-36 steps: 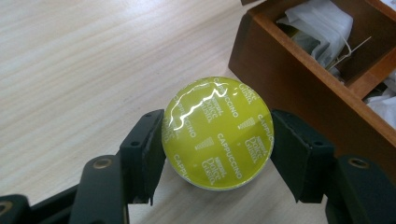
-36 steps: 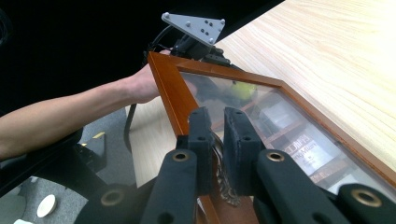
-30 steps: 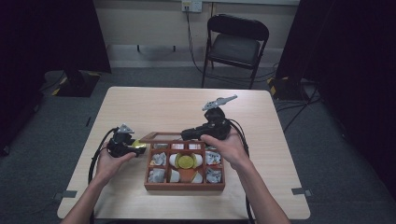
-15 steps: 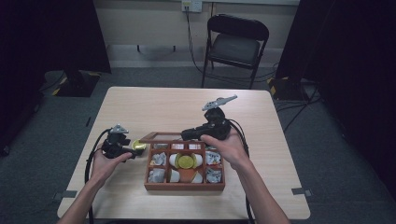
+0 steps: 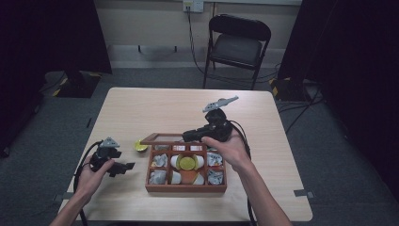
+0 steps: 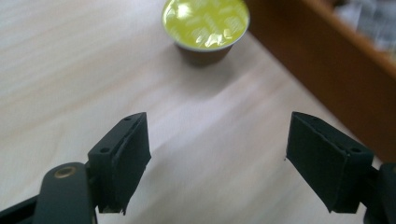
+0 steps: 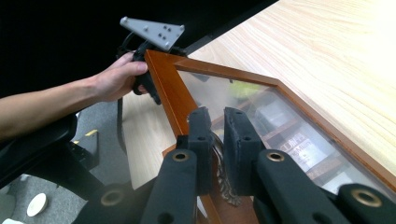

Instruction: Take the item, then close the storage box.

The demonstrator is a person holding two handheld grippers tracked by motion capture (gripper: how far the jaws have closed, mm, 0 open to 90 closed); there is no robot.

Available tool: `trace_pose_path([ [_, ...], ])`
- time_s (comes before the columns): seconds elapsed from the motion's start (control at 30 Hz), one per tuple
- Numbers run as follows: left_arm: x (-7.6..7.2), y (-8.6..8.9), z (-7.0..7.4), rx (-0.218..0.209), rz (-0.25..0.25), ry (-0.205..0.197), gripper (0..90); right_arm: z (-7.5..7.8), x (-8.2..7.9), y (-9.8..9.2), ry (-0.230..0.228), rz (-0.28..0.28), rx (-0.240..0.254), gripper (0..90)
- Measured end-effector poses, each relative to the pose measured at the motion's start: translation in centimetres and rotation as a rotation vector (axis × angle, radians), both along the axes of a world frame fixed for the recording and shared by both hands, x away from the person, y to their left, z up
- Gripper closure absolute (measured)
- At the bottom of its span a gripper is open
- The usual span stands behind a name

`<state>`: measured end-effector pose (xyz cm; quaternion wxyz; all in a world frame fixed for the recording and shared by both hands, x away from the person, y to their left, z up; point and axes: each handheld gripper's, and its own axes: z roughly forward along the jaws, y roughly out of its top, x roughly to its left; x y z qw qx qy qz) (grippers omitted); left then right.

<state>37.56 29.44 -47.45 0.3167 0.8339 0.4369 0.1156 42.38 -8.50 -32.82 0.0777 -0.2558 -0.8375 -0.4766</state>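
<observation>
The right claw (image 7: 212,140) pinched the lid (image 7: 164,88) open so the box (image 5: 186,187) stayed reachable. The left claw (image 6: 217,163) gaped empty, its jaws having just opened, the capsule (image 6: 205,23) on the counter (image 5: 155,108) at its twelve o'clock.

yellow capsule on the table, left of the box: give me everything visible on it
The capsule is a small coffee-style pod: shiny, crinkled yellow-green foil top with a thin metallic rim, and a dark tapered body beneath. It stands upright on the light wooden table, foil up, close to the wooden box near its left side and apparently apart from it. Nothing touches it; the left tool stands open short of it.
</observation>
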Motion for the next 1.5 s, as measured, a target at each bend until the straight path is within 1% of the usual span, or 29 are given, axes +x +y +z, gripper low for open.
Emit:
trace_pose_path([
  [0.07, -0.6, 0.1, -0.8, 0.019, 0.003, 0.007, 20.6, -0.1, -0.1, 0.0, -0.001, 0.002, -0.005, 81.5],
  [0.13, -0.7, 0.0, -1.5, 0.049, 0.001, 0.016, 20.3, -0.1, -0.2, 0.1, -0.001, 0.001, -0.006, 81.4],
  [0.17, -0.8, 0.0, -1.8, 0.063, 0.006, 0.005, 20.1, -0.1, -0.3, 0.1, -0.002, 0.001, -0.01, 81.4],
  [0.2, -0.8, -0.1, -2.0, 0.061, 0.021, -0.011, 17.0, -0.1, -0.4, 0.1, -0.003, 0.001, -0.013, 81.4],
  [0.23, -0.9, -0.1, -2.1, 0.059, 0.024, -0.018, 15.1, -0.2, -0.5, 0.1, -0.007, 0.0, -0.016, 81.4],
  [0.27, -1.1, -0.1, -2.2, 0.045, 0.036, -0.03, 14.9, -0.2, -0.5, 0.1, -0.01, 0.001, -0.019, 81.4],
  [0.3, -1.1, 0.0, -2.3, 0.041, 0.035, -0.04, 14.6, -0.2, -0.7, 0.2, -0.013, 0.004, -0.026, 81.4],
  [0.33, -1.3, 0.0, -2.5, 0.027, 0.042, -0.058, 14.3, -0.2, -0.7, 0.2, -0.013, 0.006, -0.028, 81.5],
  [0.37, -1.5, 0.2, -2.8, 0.007, 0.042, -0.089, 13.6, -0.3, -0.8, 0.2, -0.014, 0.008, -0.031, 81.4],
  [0.4, -1.7, 0.3, -3.1, -0.008, 0.041, -0.111, 12.7, -0.4, -0.9, 0.2, -0.01, 0.011, -0.031, 81.4],
  [0.47, -1.8, 0.5, -3.4, -0.026, 0.04, -0.138, 11.2, -0.5, -1.0, 0.2, -0.012, 0.018, -0.037, 81.4],
  [0.5, -1.9, 0.5, -3.4, -0.029, 0.038, -0.142, 10.8, -0.6, -1.1, 0.3, -0.012, 0.02, -0.042, 81.4],
  [0.63, -1.8, 0.5, -3.4, -0.03, 0.036, -0.143, 10.6, -0.6, -1.3, 0.3, -0.025, 0.016, -0.05, 81.4],
  [0.77, -1.8, 0.5, -3.5, -0.033, 0.026, -0.136, 8.9, -0.7, -1.5, 0.4, -0.028, 0.02, -0.058, 81.4],
  [0.9, -1.7, 0.5, -3.5, -0.028, 0.013, -0.133, 6.6, -0.7, -1.7, 0.4, -0.047, 0.024, -0.06, 81.6],
  [1.0, -1.7, 0.4, -3.5, -0.027, 0.013, -0.133, 6.3, -0.9, -1.9, 0.4, -0.047, 0.033, -0.065, 81.6],
  [1.07, -1.7, 0.4, -3.5, -0.026, 0.001, -0.124, 5.1, -1.1, -2.1, 0.5, -0.05, 0.037, -0.073, 81.6],
  [1.13, -1.6, 0.3, -3.5, -0.022, -0.006, -0.124, 2.9, -1.2, -2.4, 0.5, -0.056, 0.038, -0.081, 81.5],
  [1.37, -1.6, 0.3, -3.5, -0.021, -0.007, -0.121, 1.9, -1.9, -3.1, 0.7, -0.064, 0.051, -0.107, 81.5],
  [1.5, -1.6, 0.3, -3.5, -0.019, -0.006, -0.121, 1.5, -2.3, -3.3, 0.6, -0.06, 0.056, -0.102, 81.5],
])
